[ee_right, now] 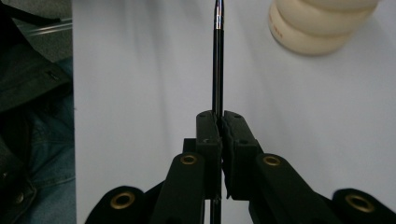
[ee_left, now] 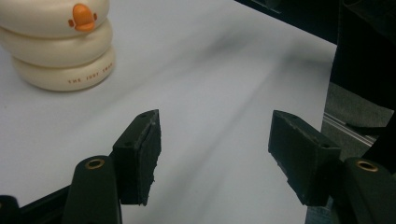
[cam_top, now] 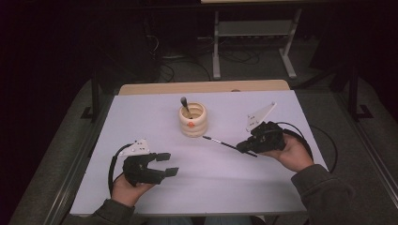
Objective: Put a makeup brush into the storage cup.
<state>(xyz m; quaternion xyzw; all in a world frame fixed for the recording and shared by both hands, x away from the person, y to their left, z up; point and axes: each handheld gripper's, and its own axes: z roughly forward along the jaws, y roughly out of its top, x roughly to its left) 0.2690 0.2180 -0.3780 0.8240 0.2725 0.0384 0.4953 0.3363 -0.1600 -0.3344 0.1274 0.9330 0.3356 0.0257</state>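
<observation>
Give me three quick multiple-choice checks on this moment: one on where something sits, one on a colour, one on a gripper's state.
1. Where is the cream ringed holder?
A. at the table's near edge
B. toward the far middle of the table
C. on the floor

2. What colour is the small beak-like mark on the holder?
A. orange
B. blue
C. green

3. How is the right gripper?
A. open and empty
B. shut on the thin black pen
C. resting inside the holder

Answers:
1 B, the high view shows it standing beyond both hands, near the middle.
2 A, the left gripper view shows the mark orange.
3 B, the right gripper view shows the jaws pressed together on the pen.
</observation>
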